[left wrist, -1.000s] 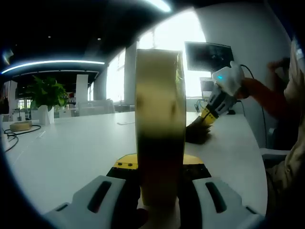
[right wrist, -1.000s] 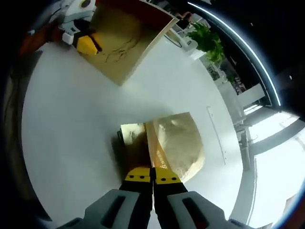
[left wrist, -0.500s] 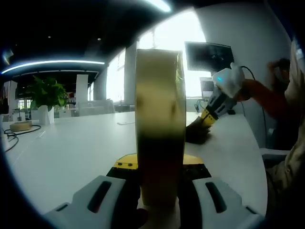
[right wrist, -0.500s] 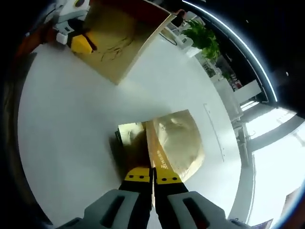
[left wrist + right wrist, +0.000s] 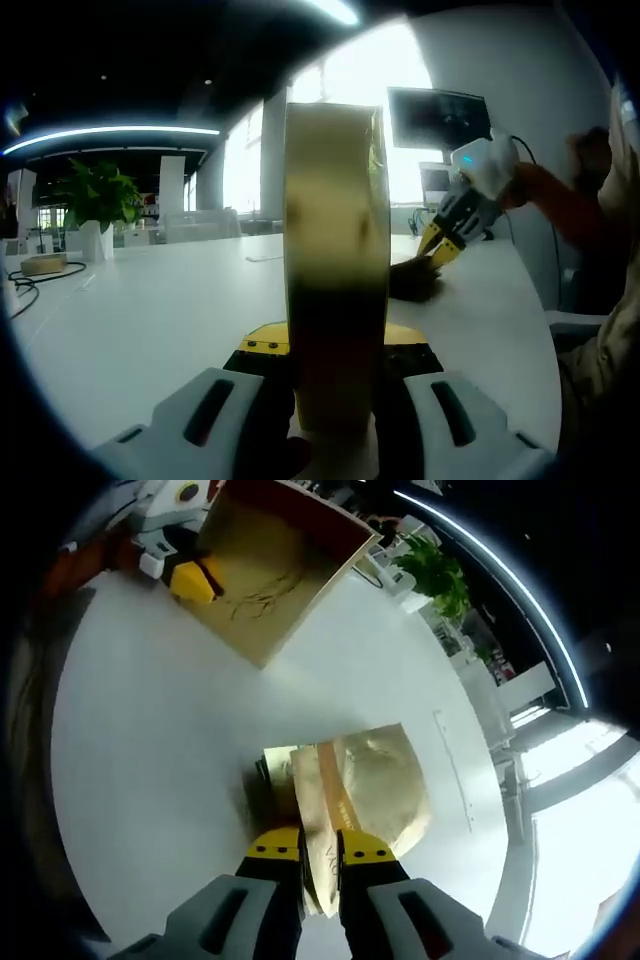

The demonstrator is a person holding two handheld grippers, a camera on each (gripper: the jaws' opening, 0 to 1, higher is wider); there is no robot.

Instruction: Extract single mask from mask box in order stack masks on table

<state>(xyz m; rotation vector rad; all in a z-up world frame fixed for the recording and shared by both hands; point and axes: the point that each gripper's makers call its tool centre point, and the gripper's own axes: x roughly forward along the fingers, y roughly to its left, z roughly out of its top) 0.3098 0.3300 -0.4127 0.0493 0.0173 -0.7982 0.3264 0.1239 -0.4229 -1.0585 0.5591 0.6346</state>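
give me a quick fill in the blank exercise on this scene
1. The left tool is shut on the upright mask ____.
2. The right tool stands with its jaws ____ over the packaged masks.
3. The masks lie on a ____ table.
4. Far back on the table stands a potted ____.

Missing words: box; open; white; plant

upright mask box (image 5: 336, 240), wrapped masks (image 5: 365, 790) stacked flat

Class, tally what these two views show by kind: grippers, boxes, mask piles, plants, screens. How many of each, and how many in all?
Two-jaw grippers: 2, the left gripper and the right gripper
Tan cardboard mask box: 1
Pile of tan wrapped masks: 1
Green potted plant: 1
Dark wall screen: 1
Total: 6
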